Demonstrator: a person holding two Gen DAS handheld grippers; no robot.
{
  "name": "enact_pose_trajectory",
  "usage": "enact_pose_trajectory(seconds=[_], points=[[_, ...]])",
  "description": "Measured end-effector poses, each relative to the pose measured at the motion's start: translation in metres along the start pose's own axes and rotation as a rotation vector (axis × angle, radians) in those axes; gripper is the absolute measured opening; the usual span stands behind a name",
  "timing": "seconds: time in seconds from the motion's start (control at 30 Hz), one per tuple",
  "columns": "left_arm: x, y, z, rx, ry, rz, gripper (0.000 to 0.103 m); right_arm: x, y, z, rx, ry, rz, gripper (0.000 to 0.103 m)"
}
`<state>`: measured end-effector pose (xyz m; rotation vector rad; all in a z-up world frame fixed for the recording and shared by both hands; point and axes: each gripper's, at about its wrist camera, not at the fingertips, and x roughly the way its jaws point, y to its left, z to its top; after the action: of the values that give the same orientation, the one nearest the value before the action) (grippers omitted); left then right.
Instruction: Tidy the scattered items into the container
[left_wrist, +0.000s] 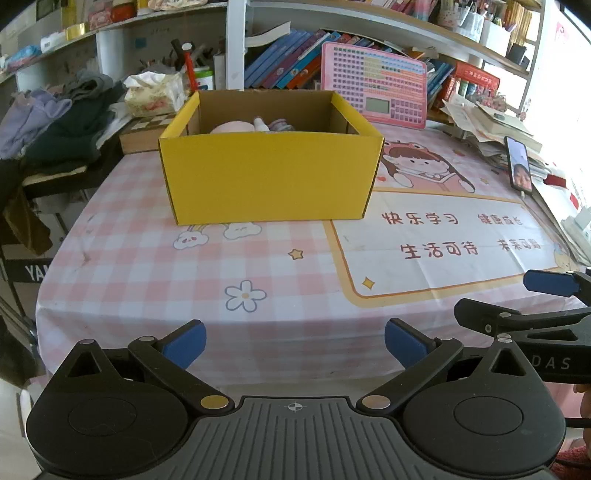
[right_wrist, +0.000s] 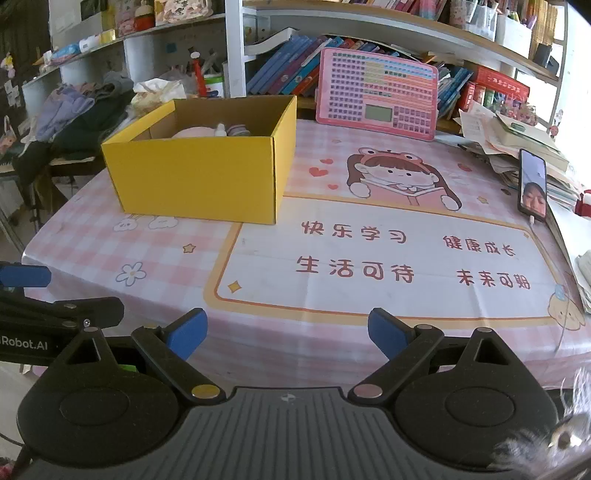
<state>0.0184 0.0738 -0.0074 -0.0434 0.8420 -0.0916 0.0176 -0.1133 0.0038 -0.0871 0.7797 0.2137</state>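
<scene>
Nearest my left-wrist lens, the left gripper (left_wrist: 294, 341) stands with its blue pads spread wide and nothing between them; my right gripper (right_wrist: 287, 332) is just as wide and just as empty, hovering over the near edge of the tablecloth (right_wrist: 280, 343). Straight ahead of the left fingers, well apart from them, sits the yellow box (left_wrist: 269, 177) (open-topped). Inside it I can see a pink rounded item (left_wrist: 232, 127), a small white bottle (left_wrist: 260, 123) and a greyish jar (left_wrist: 281, 124) against the far wall. From the right gripper the box lies ahead and to the left. Behind it leans a pink learning tablet (left_wrist: 373, 86); a tissue pack (left_wrist: 153, 94) sits beyond its left corner. Far right, a phone (right_wrist: 533, 190) stands propped against stacked papers (right_wrist: 517, 144).
</scene>
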Motion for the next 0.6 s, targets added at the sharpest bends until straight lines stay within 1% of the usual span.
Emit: enact_pose_trajectory(seconds=[0.6], points=[[0.0077,0.0039,-0.0001,-0.019,0.021,-0.005,0.103,0.0091,-0.0007,0.0008,0.002,0.021,0.007,0.094]])
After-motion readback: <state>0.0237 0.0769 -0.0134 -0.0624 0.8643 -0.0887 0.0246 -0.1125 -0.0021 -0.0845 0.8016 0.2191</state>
